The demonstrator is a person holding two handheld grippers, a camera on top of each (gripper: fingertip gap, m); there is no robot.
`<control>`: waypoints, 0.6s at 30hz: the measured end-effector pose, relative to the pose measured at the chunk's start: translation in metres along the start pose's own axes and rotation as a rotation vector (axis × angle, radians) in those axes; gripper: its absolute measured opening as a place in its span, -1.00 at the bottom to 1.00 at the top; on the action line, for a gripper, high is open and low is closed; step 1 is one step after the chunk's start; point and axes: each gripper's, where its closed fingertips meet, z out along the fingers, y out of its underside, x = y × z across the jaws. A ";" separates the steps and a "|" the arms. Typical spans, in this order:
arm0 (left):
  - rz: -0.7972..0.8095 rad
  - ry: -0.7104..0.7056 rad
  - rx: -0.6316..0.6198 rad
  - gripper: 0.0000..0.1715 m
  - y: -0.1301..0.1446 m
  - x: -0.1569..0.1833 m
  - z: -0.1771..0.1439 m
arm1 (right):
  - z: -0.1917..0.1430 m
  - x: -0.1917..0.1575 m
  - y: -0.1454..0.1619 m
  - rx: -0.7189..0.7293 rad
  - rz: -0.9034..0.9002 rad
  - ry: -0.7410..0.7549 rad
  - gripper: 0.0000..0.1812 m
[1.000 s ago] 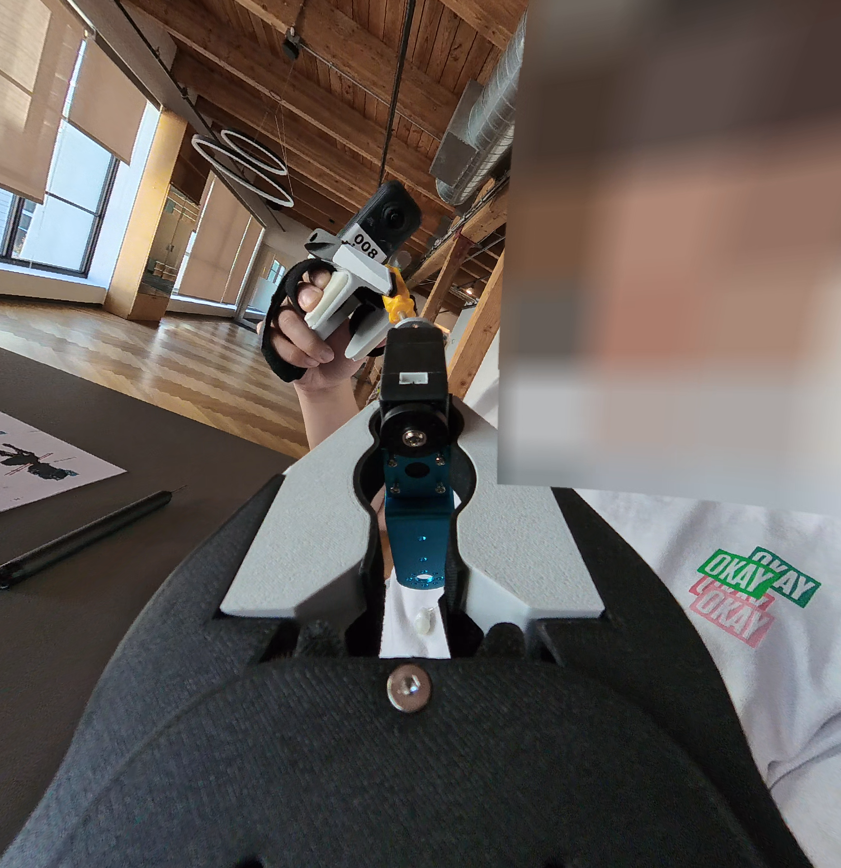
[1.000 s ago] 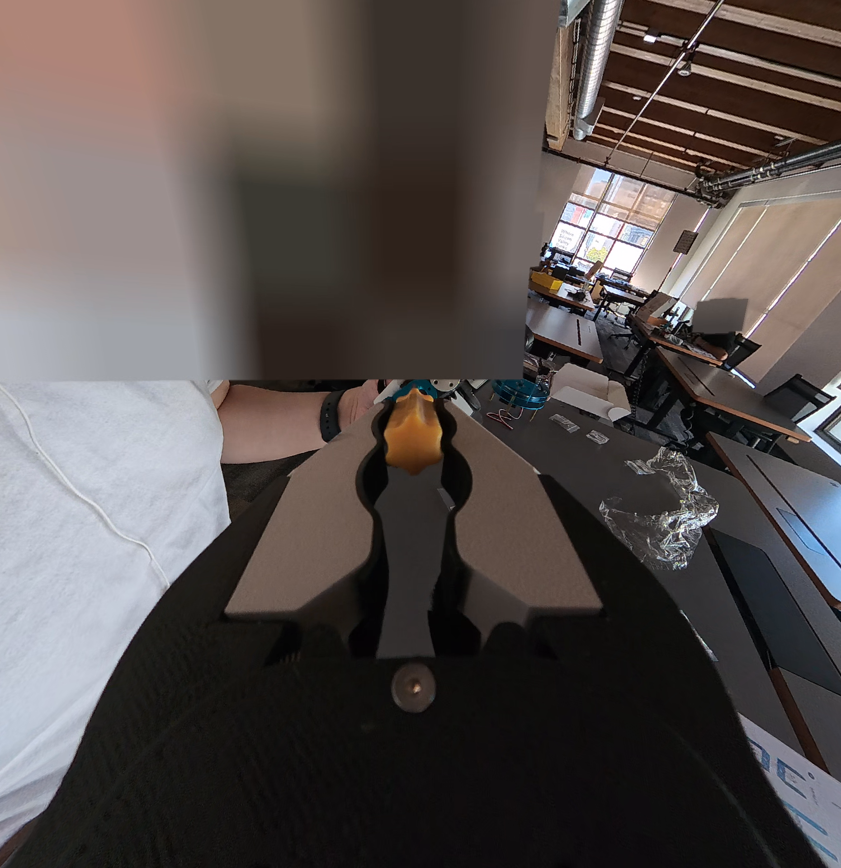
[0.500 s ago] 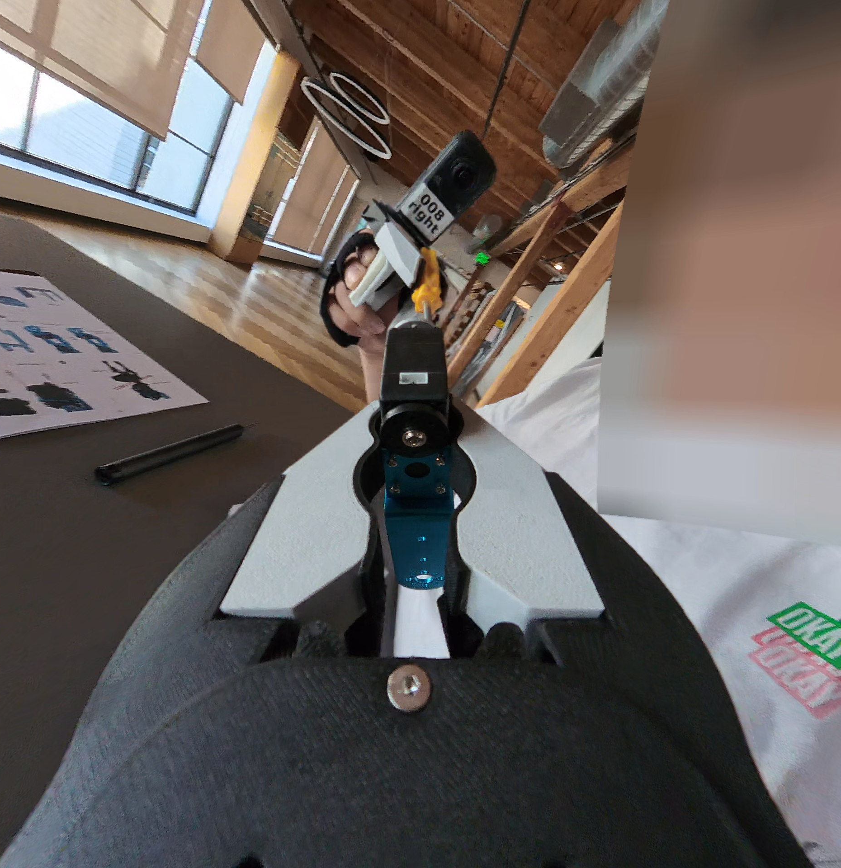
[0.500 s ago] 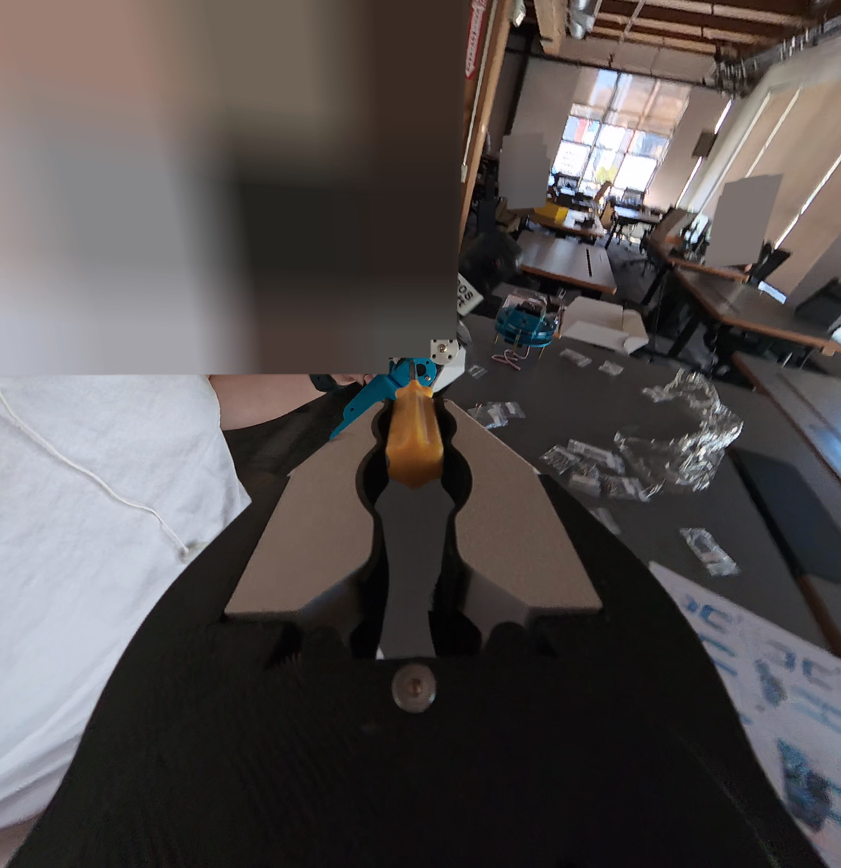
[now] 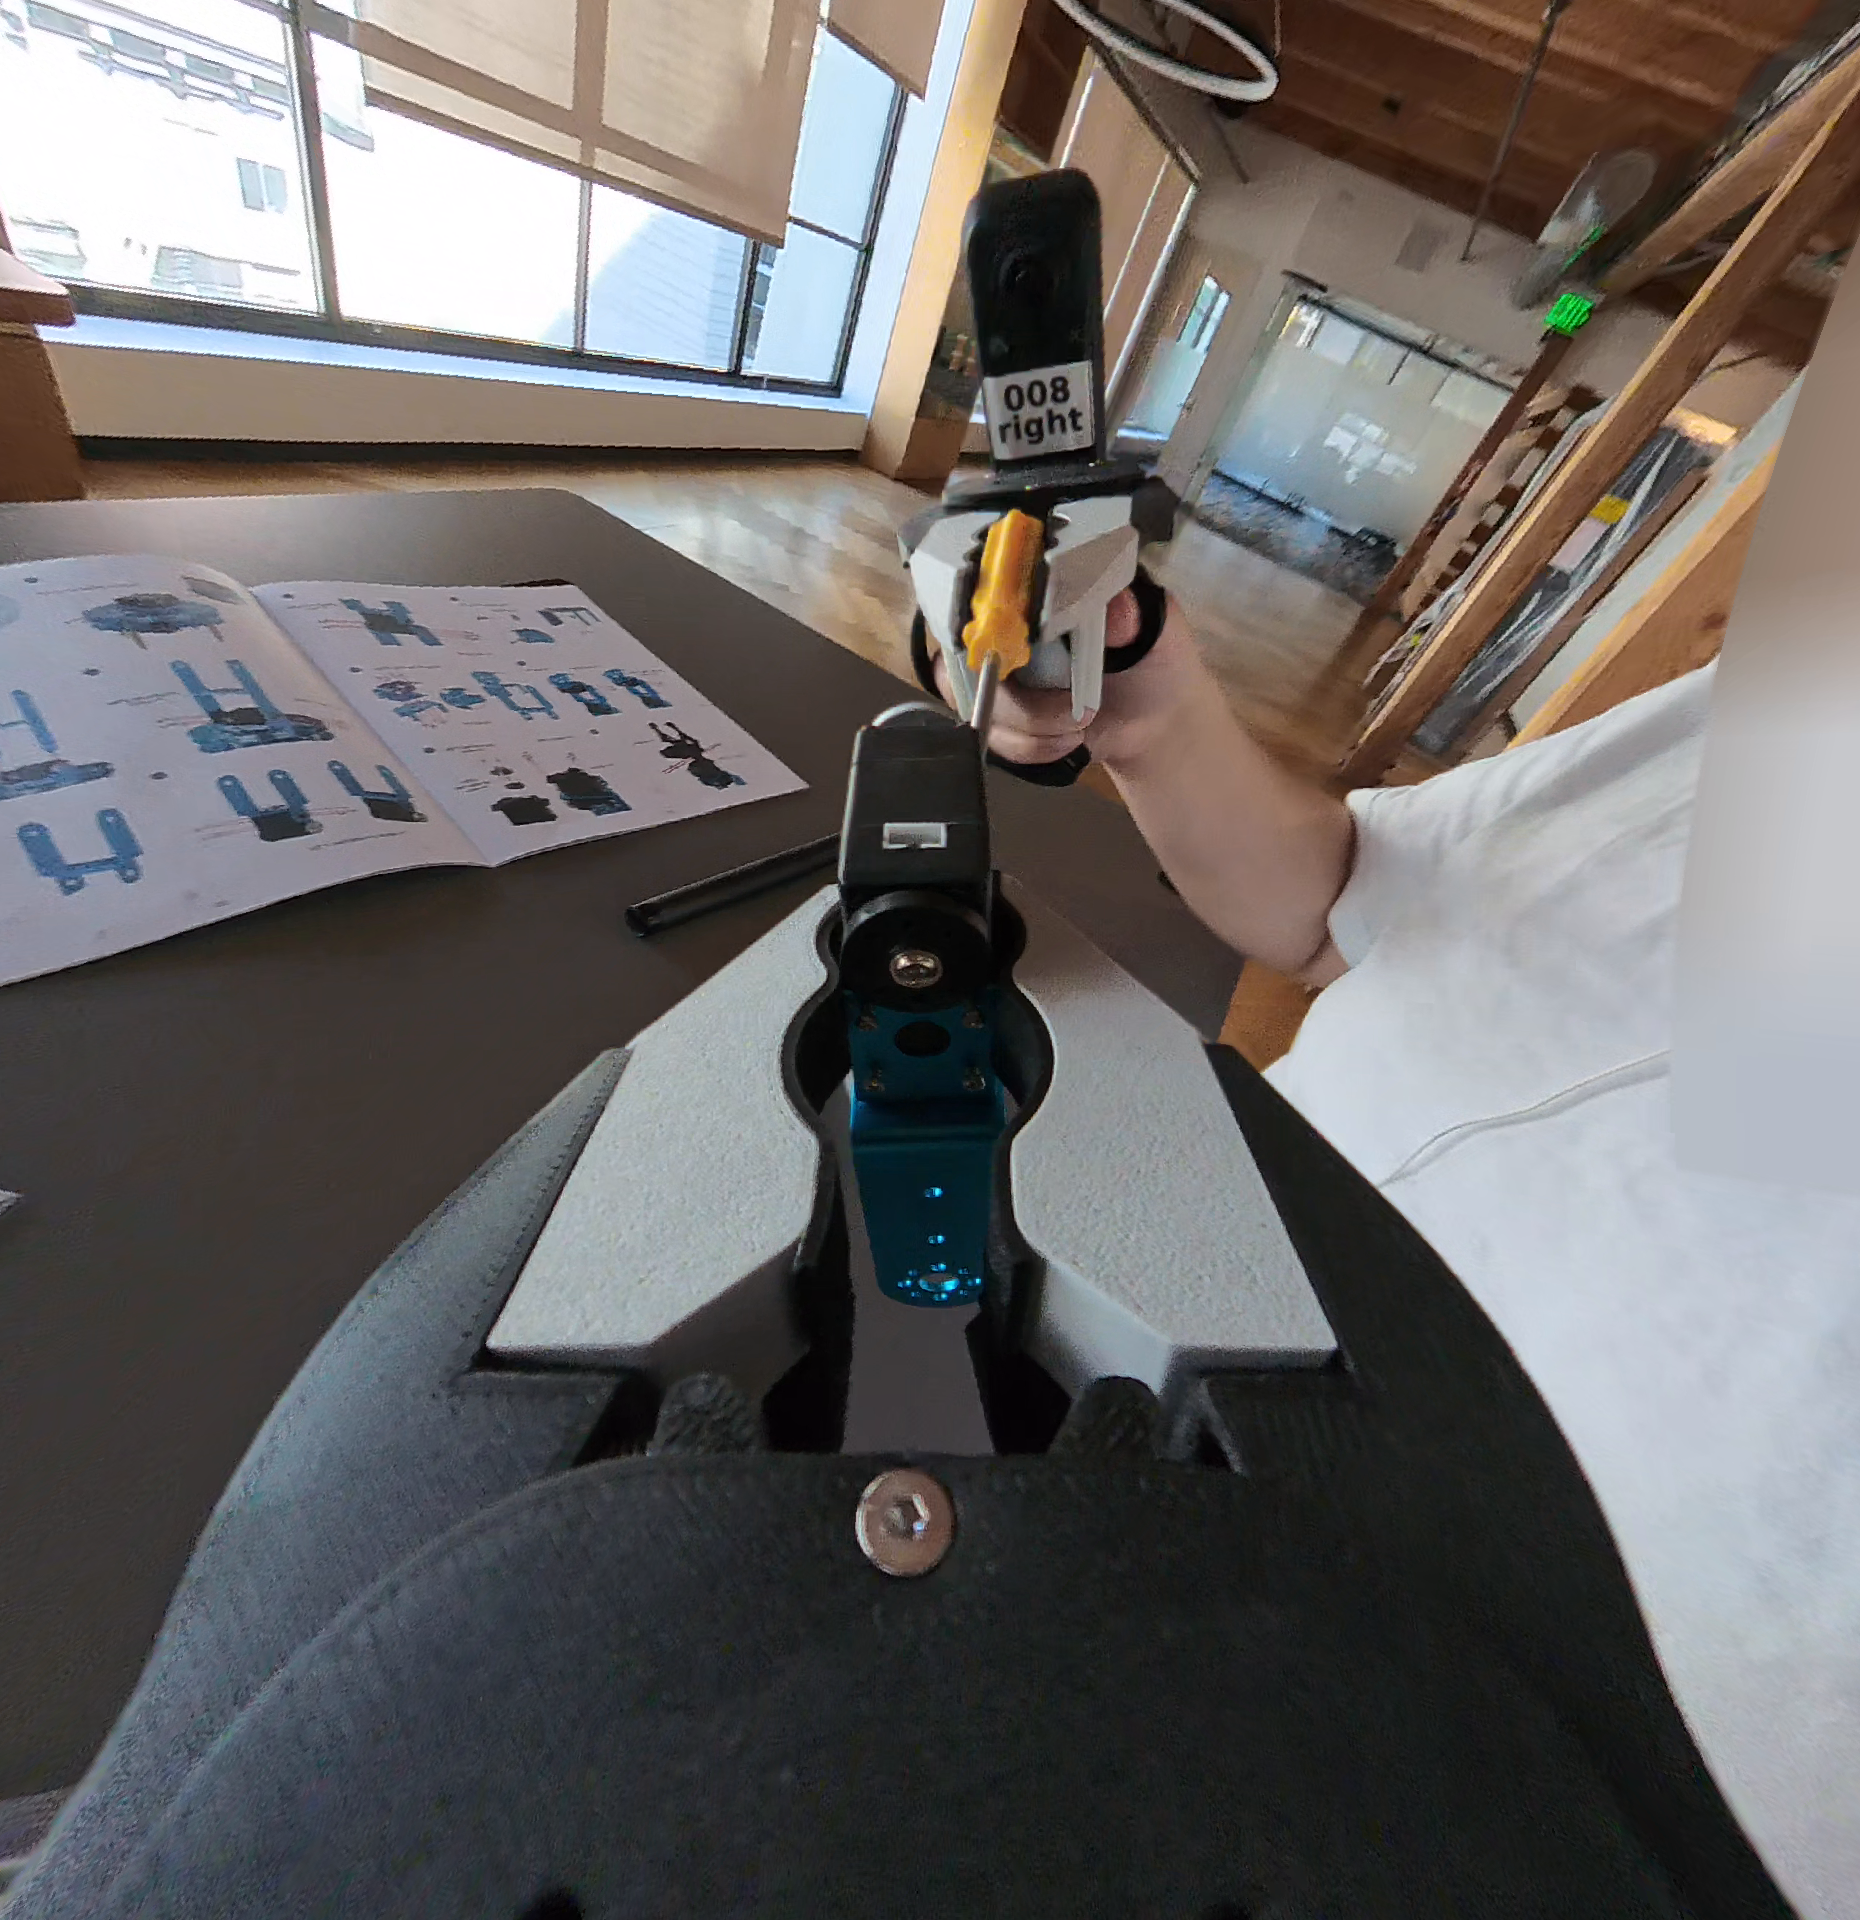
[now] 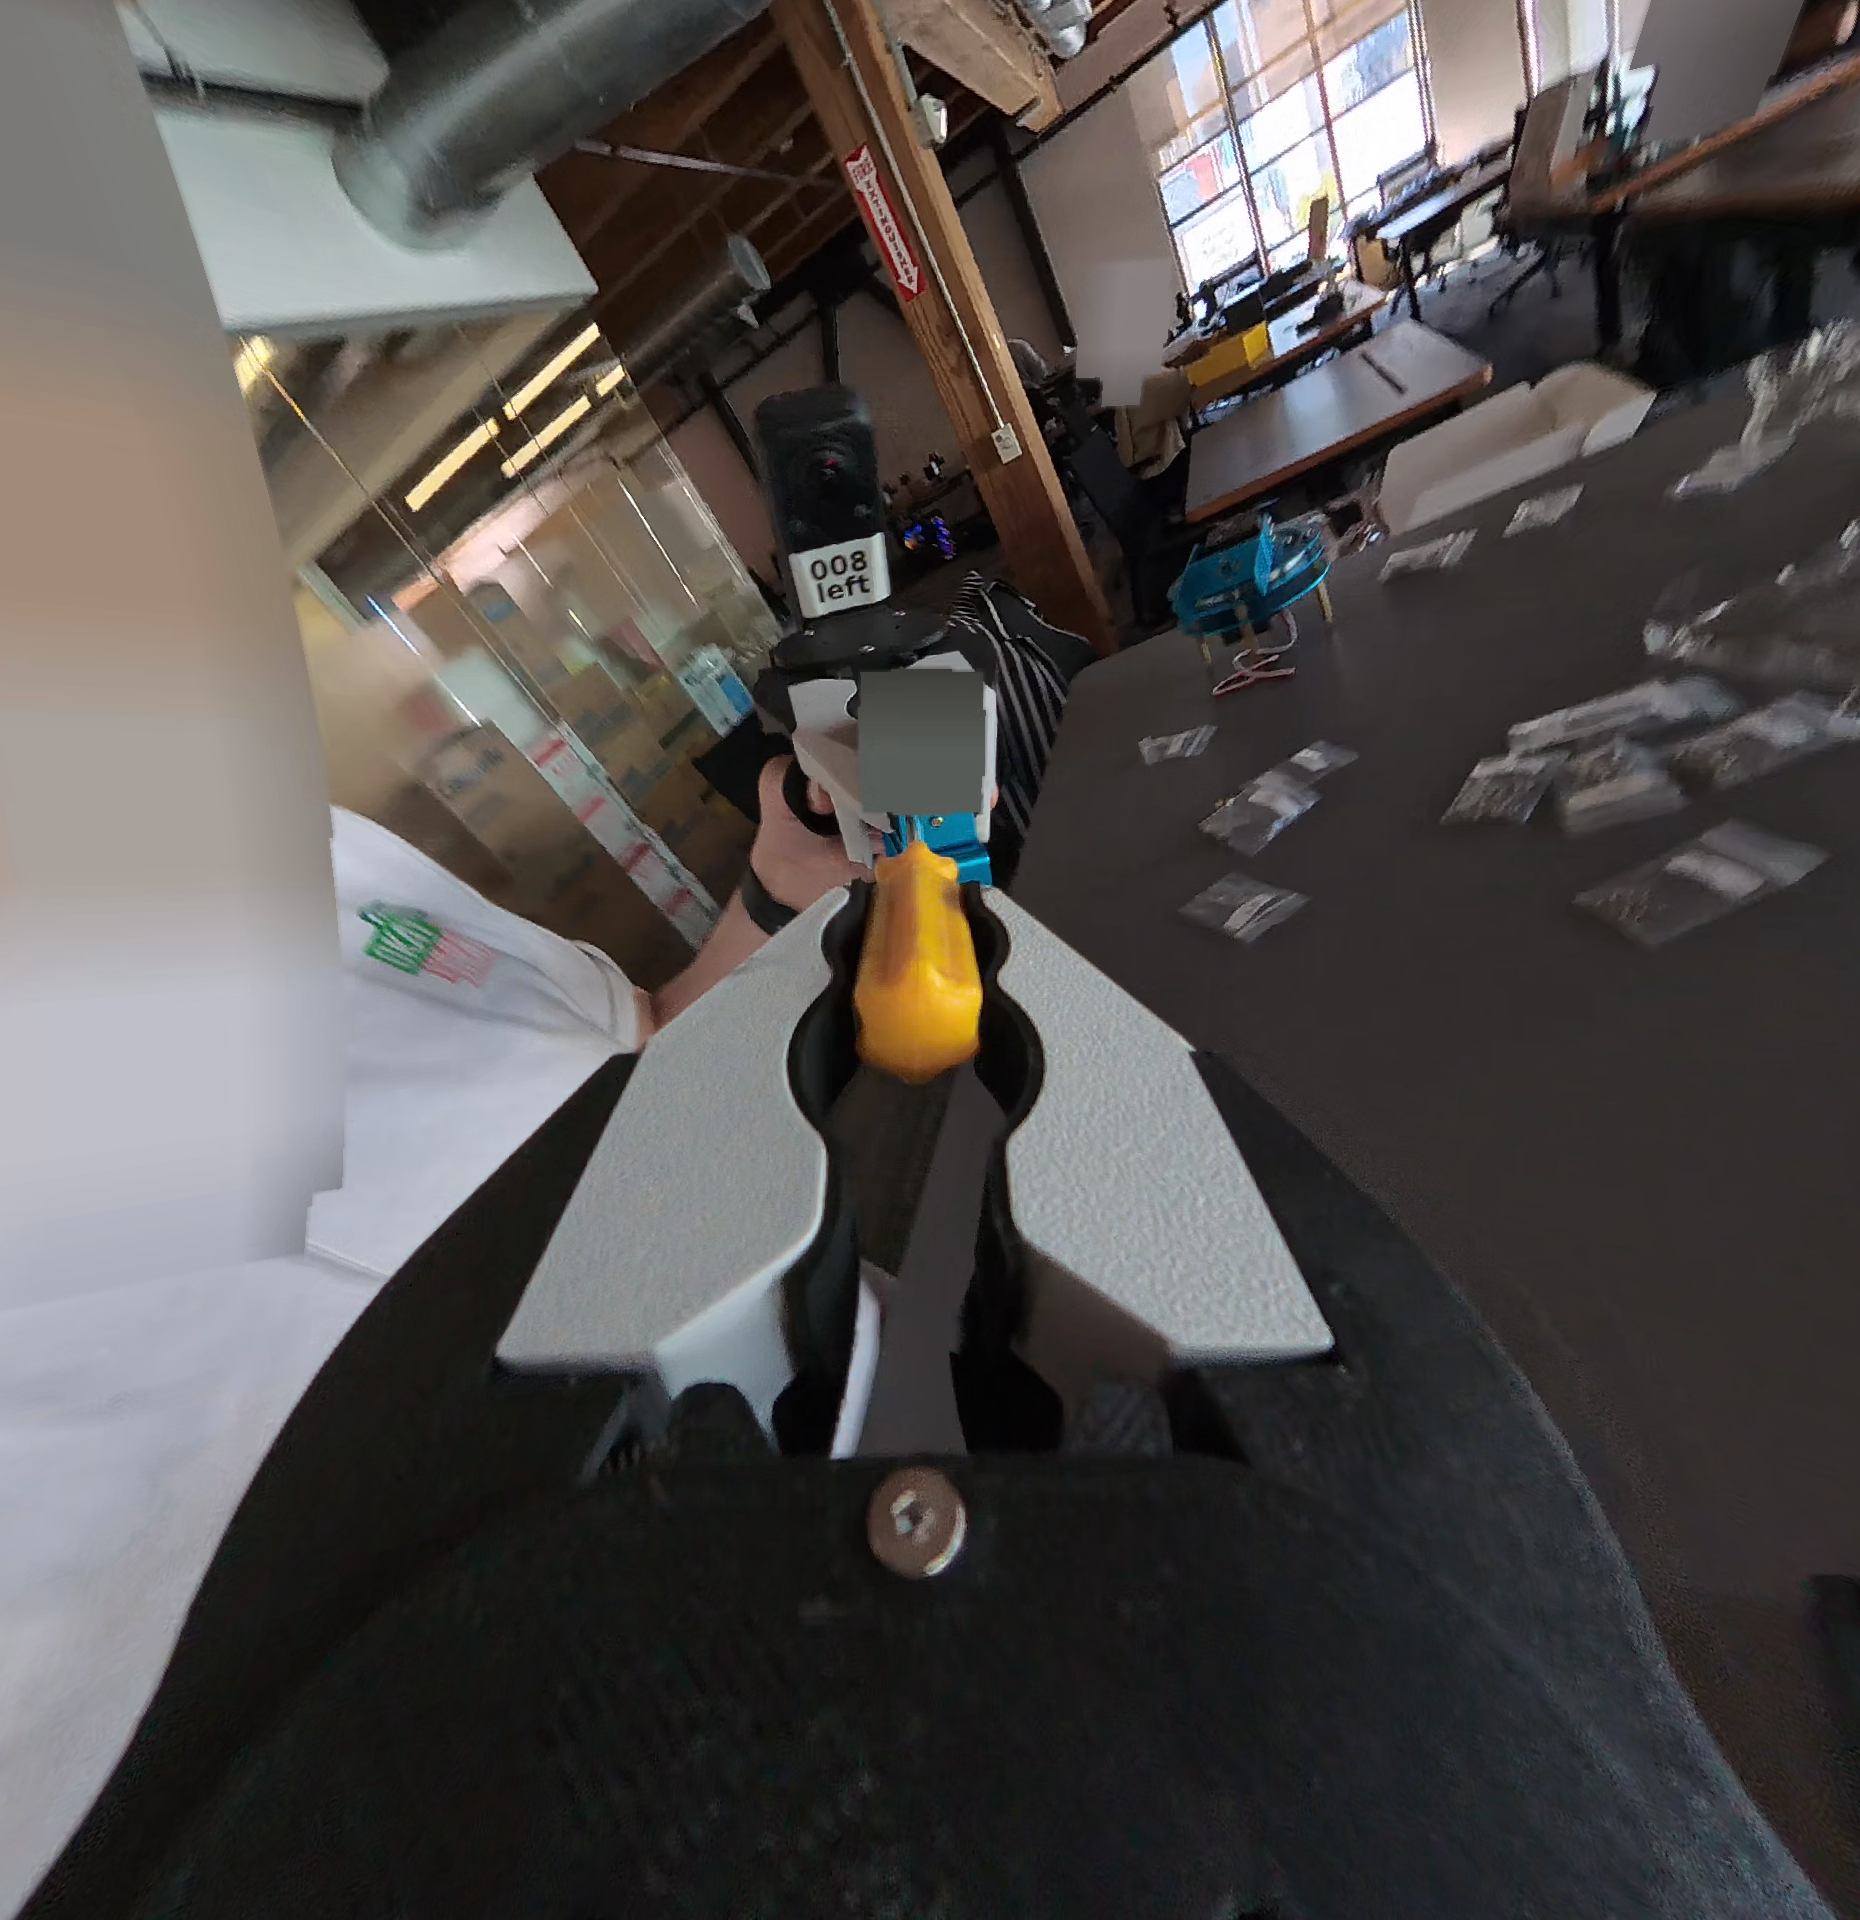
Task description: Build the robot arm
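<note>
Gripping a blue metal bracket [image 5: 926, 1195] with a black servo [image 5: 910, 821] mounted on its far end, my left gripper [image 5: 921, 997] has its jaws clamped on the bracket at the middle of the left wrist view; at the left of that frame an open instruction booklet [image 5: 313, 717] lies flat on the dark worktop [image 5: 282, 1091]; just right of it, near the servo, a thin black rod [image 5: 739, 883] rests on the worktop; in the upper middle my right gripper [image 5: 1019, 613] is held in a hand [image 5: 1061, 717], its jaws closed on a yellow-handled screwdriver [image 5: 999, 592] whose metal shaft slants down to the top of the servo; whether the tip touches I cannot tell. In the right wrist view the yellow handle sits clamped at centre frame, pointing at the bracket; at the upper right a blue round assembly [image 6: 1253, 577] stands on the worktop; farther right small clear bags [image 6: 1632, 790] lie scattered, blurred.
</note>
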 end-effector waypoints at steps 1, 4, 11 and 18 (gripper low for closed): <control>0.024 -0.016 -0.007 -0.76 0.001 0.000 0.000 | 0.000 0.002 0.002 0.010 0.063 -0.014 -0.81; 0.080 -0.064 -0.036 -0.76 0.006 -0.003 0.001 | -0.001 0.012 0.009 0.041 0.243 -0.032 -0.81; 0.151 -0.146 -0.107 -0.76 0.019 -0.011 0.002 | 0.000 0.020 0.024 0.052 0.371 -0.032 -0.82; -0.177 0.225 0.061 -0.75 0.004 0.017 -0.004 | 0.002 -0.018 0.013 -0.008 -0.354 -0.030 -0.82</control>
